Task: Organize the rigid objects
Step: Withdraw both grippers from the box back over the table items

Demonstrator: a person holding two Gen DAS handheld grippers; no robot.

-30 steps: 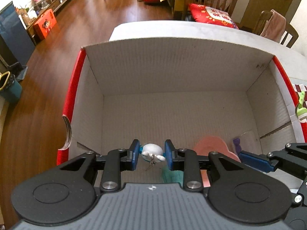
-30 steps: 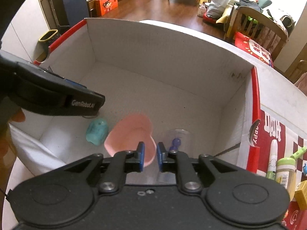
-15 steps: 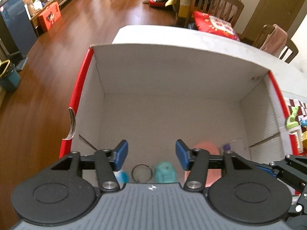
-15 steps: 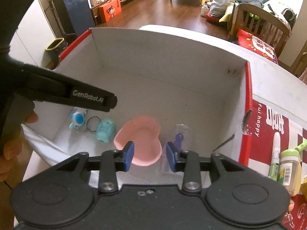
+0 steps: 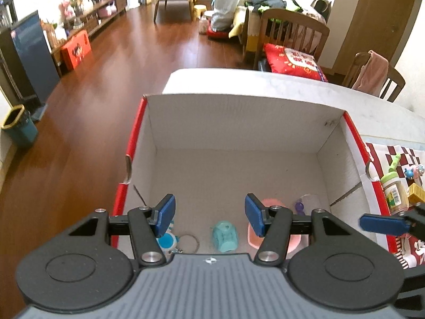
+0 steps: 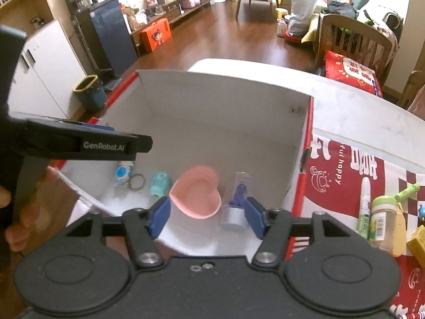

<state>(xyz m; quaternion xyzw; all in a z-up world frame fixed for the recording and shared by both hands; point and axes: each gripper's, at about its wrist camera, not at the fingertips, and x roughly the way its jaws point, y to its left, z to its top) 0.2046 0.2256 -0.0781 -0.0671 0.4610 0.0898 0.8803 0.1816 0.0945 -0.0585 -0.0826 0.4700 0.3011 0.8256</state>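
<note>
Table [image 5: 265, 79]: white top, carries the box and a red patterned cloth [image 6: 345, 164] to its right.

Box [image 5: 239, 122]: open cardboard, white inside, red outside. All items lie along the near edge of its floor.

Left gripper [image 5: 209, 214]: above the near edge of the box, jaws wide apart, holding nothing.

Right gripper [image 6: 207, 214]: likewise above the near edge, jaws wide apart, empty.

Dish [image 6: 196, 191]: pink, heart-shaped, on the box floor, between the teal toy and the clear case.

Case [image 6: 239, 194]: clear, with a purple figure inside, just right of the dish.

Teal toy [image 6: 160, 183]: small, rounded, just left of the dish.

Keychain [image 6: 123, 171]: blue-and-white figure with a metal ring, leftmost in the row.

Jar [image 6: 382, 220]: green-lidded, outside the box on the cloth, beside a white tube [image 6: 364, 207].
</note>
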